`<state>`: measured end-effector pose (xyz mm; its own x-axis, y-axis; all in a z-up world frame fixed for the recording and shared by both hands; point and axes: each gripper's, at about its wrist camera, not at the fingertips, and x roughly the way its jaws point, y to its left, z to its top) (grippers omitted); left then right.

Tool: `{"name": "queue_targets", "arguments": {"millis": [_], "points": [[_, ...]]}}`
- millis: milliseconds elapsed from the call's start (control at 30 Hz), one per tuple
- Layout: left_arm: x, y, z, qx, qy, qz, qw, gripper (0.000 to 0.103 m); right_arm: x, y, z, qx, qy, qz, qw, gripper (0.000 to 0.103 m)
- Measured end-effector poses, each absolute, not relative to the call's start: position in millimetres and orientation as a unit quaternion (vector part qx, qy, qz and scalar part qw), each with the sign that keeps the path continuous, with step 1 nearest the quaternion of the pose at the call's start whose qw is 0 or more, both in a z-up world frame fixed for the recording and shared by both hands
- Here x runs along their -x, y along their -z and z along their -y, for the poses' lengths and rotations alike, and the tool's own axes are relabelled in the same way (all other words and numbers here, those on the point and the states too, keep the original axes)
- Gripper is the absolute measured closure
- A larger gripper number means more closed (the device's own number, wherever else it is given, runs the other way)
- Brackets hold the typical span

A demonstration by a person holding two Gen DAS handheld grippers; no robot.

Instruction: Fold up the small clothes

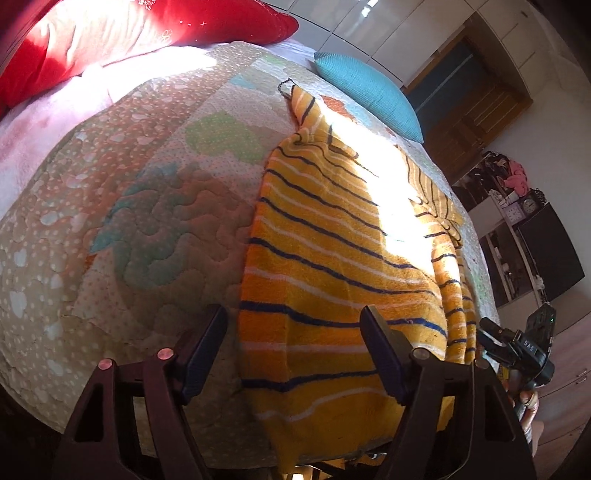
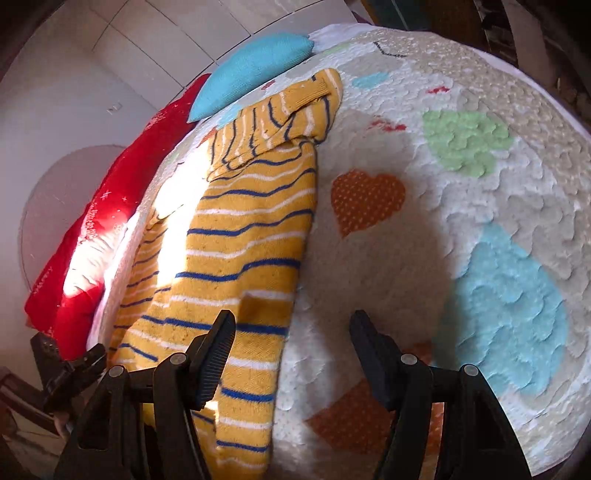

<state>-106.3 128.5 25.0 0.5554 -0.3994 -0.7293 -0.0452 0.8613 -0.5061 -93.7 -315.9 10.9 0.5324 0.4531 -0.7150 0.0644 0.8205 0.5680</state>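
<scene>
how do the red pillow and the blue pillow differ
The red pillow is larger, with small pale printed marks; the blue pillow is smaller, plain, with a knit-like texture. Strong sunlight falls across the red one, while the blue one is evenly lit. Both lie at the far end of the quilt, beyond the striped sweater.

"DAS" on right claw [image 1: 491, 334] body

The left gripper [image 1: 295, 350] is built of maroon arms with ribbed dark pads. The right gripper [image 2: 291, 354] is moulded black, and round metal pivot pins are seen on both
</scene>
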Motion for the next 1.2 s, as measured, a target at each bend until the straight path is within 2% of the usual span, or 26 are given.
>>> {"name": "queue_targets", "arguments": {"millis": [100, 367, 433, 533, 600, 667, 700, 800, 1000, 1100, 1200], "points": [[112.6, -24.5, -114.7, 0.245, 0.13, -0.462, 0.842, 0.043, 102.9, 4.8, 297.6, -0.335, -0.196, -0.475, 0.79, 0.033], [138.1, -16.7, -93.5, 0.247, 0.142, -0.454, 0.844, 0.041, 143.5, 21.5, 258.4, -0.362, -0.255, -0.471, 0.762, 0.035], [141.2, -14.9, -93.9, 0.264, 0.149, -0.448, 0.841, 0.033, 149.3, 26.6, 252.8, -0.365, -0.251, -0.474, 0.761, 0.042], [144.1, -12.1, -90.9, 0.286, 0.148, -0.442, 0.837, 0.029, 152.8, 33.3, 248.9, -0.375, -0.238, -0.476, 0.759, 0.058], [141.5, -12.4, -84.4, 0.273, 0.137, -0.452, 0.838, 0.031, 152.5, 36.8, 247.6, -0.378, -0.221, -0.48, 0.76, 0.079], [135.5, -15.9, -80.2, 0.242, 0.12, -0.473, 0.839, 0.074, 150.3, 39.0, 249.9, -0.382, -0.213, -0.486, 0.757, 0.089], [129.9, -17.4, -80.6, 0.232, 0.118, -0.485, 0.835, 0.095, 147.9, 38.0, 251.6, -0.383, -0.214, -0.487, 0.755, 0.089], [125.3, -37.8, -91.0, 0.241, 0.12, -0.472, 0.84, 0.096, 140.0, 20.8, 262.2, -0.385, -0.218, -0.476, 0.76, 0.09], [157.6, -100.8, -92.3, 0.2, 0.152, -0.415, 0.874, 0.096, 158.4, -47.8, 274.3, -0.357, -0.27, -0.422, 0.788, 0.091], [181.0, -108.9, -86.8, 0.191, 0.168, -0.413, 0.874, 0.096, 182.2, -62.7, 275.7, -0.343, -0.282, -0.423, 0.79, 0.091], [199.6, -95.2, -82.3, 0.189, 0.164, -0.43, 0.868, 0.096, 205.6, -55.7, 273.0, -0.335, -0.282, -0.445, 0.781, 0.091]]}}
